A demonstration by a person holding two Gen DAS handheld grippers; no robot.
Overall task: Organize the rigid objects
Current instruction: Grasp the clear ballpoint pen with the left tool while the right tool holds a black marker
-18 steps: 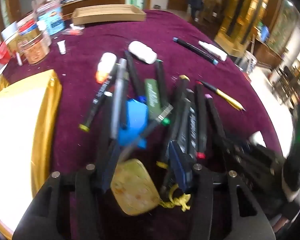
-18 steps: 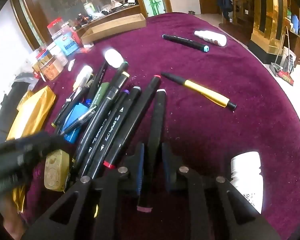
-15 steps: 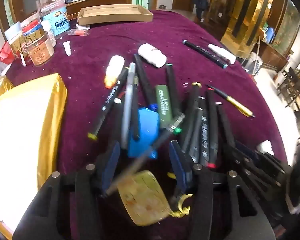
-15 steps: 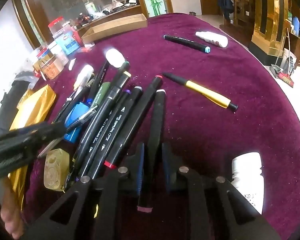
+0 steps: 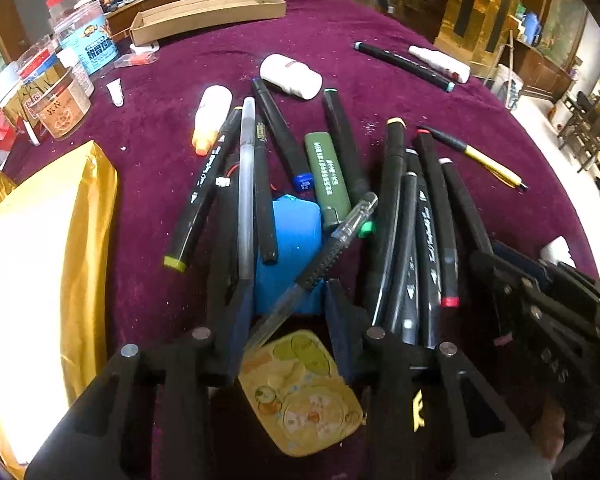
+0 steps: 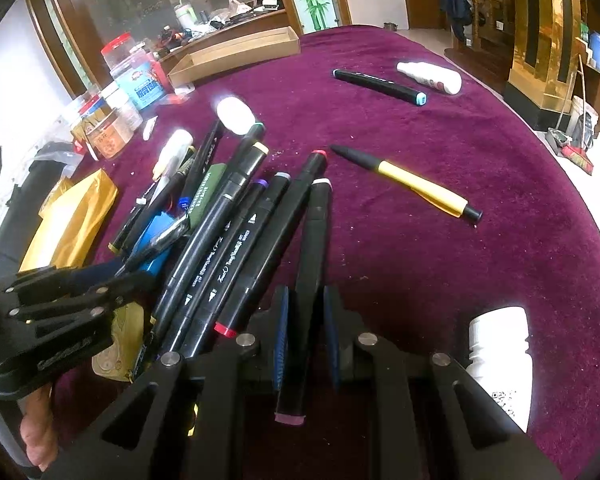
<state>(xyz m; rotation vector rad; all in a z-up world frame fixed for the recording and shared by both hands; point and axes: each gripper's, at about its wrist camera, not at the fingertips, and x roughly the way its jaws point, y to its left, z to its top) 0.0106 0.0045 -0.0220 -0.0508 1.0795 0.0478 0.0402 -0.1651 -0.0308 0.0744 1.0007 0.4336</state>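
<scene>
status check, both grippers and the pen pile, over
Right gripper shut on pink-capped black marker. Left gripper open over clear pen, which lies loose between the jaws. Marker pile crowds both; cardboard tray far across table.

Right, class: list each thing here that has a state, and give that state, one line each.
left gripper, open, clear pen lying loose between its jaws
right gripper, shut on pink-capped marker
cardboard tray, open-topped, nothing visible inside
red-lidded jar, upright, lid on
white bottle, lying down, cap on
</scene>
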